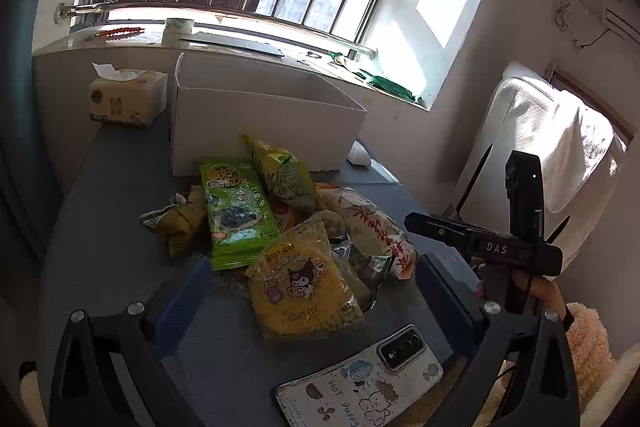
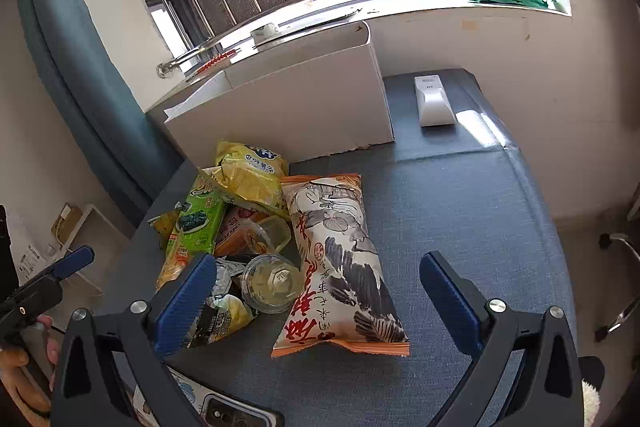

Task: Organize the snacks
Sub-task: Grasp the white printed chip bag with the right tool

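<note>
Toward the left edge of the tabletop (image 2: 460,211), both grippers hover wide-jawed and empty: left gripper (image 1: 308,291) over a light, crinkly Lay's bag (image 1: 304,287), right gripper (image 2: 316,303) over the long noodle-snack bag (image 2: 340,259). Puffy and slippery, I'd guess; pinch mid-body, gently, toward the white box (image 2: 288,107) behind.

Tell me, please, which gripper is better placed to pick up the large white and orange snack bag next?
Probably the right gripper: it is open, with the white and orange bag lying between its fingers. The left gripper faces the yellow Lay's bag instead.
</note>
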`<act>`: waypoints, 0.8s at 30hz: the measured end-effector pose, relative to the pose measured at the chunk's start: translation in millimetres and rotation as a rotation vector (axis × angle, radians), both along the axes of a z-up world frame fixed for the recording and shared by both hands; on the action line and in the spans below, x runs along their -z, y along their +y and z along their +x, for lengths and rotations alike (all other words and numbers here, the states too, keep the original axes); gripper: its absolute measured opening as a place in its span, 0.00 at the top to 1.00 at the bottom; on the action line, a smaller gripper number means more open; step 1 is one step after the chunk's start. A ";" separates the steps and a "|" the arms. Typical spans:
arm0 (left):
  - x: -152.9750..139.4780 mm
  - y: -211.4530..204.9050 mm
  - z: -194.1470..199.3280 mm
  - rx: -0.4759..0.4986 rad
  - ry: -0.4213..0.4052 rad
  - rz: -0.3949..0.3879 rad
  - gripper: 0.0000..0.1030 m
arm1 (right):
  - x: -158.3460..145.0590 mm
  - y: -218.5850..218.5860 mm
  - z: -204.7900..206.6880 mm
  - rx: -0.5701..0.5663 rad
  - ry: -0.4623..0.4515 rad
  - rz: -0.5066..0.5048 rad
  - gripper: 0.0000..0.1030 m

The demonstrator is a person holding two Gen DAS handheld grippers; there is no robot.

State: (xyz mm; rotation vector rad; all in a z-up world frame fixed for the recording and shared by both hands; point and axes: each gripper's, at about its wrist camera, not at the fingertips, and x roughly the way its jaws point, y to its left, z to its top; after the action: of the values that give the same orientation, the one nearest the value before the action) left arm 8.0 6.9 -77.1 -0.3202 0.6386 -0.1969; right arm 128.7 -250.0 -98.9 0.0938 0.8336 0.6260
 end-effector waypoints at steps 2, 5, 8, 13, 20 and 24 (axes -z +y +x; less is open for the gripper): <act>3.7 0.3 0.0 0.004 0.012 -0.005 0.00 | 5.4 9.0 13.9 -0.019 0.012 -0.027 0.00; 7.4 3.5 0.2 -0.006 0.024 -0.012 0.00 | 17.5 20.9 35.4 -0.041 0.063 -0.091 0.00; 10.4 7.8 0.5 -0.015 0.032 -0.021 0.00 | 26.7 29.1 50.0 -0.060 0.119 -0.127 0.00; 16.1 10.4 3.3 -0.012 0.053 -0.031 0.00 | 35.4 41.8 58.4 -0.090 0.128 -0.169 0.04; 20.4 7.7 4.5 0.005 0.068 -0.025 0.00 | 28.1 43.7 51.4 -0.118 0.085 -0.184 0.62; 29.7 8.1 13.2 0.015 0.112 -0.065 0.00 | 8.3 17.8 41.4 -0.071 0.049 -0.107 0.62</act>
State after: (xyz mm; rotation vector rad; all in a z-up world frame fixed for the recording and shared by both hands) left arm 21.2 15.0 -106.8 -0.3907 0.7468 -0.2158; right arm 170.1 -232.2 -107.2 -0.0176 0.9196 0.6466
